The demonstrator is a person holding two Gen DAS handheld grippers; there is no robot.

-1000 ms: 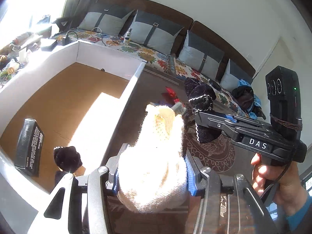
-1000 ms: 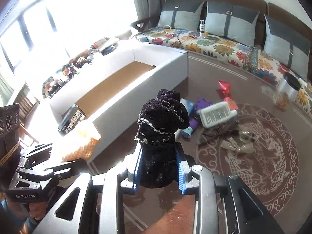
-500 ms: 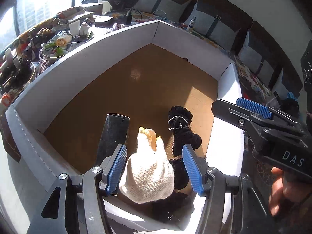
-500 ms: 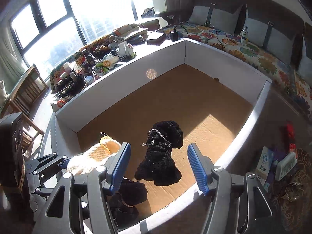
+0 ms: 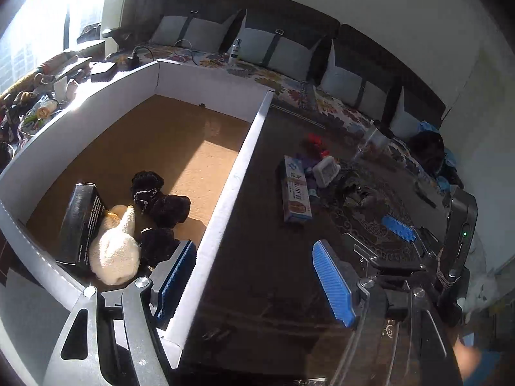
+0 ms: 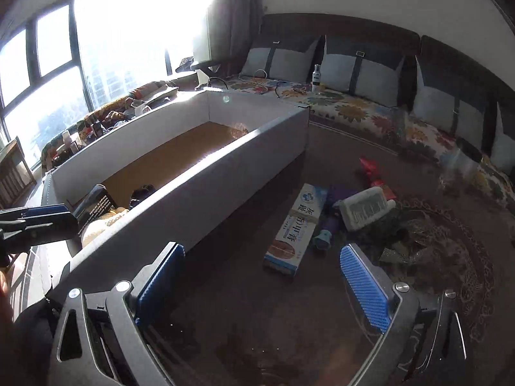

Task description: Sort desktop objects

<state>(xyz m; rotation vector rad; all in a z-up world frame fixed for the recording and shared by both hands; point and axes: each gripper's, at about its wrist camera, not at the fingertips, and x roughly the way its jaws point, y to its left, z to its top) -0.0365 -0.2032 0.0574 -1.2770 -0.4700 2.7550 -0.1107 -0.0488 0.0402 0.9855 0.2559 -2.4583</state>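
Note:
A white-walled box [image 5: 239,164] with a brown floor holds a cream sock [image 5: 114,249], black socks [image 5: 164,206] and a black carton [image 5: 80,222] at its near end. My left gripper [image 5: 254,286] is open and empty, straddling the box's right wall. My right gripper [image 6: 262,284] is open and empty above the dark table, right of the box [image 6: 206,189]. A blue and white toothpaste box [image 6: 296,228] lies on the table with a white brush [image 6: 363,209] and purple items [image 6: 331,222] beside it. The toothpaste box also shows in the left wrist view [image 5: 294,188].
A red wrapper [image 6: 370,167] and a clear jar [image 6: 460,167] stand farther back on the table. A sofa with grey cushions [image 6: 357,64] runs along the far side. Clutter [image 6: 96,122] lines the window side left of the box.
Both grippers have let go of their socks, which now lie in the box. Both have pulled back and swung right, from over the box toward the table.

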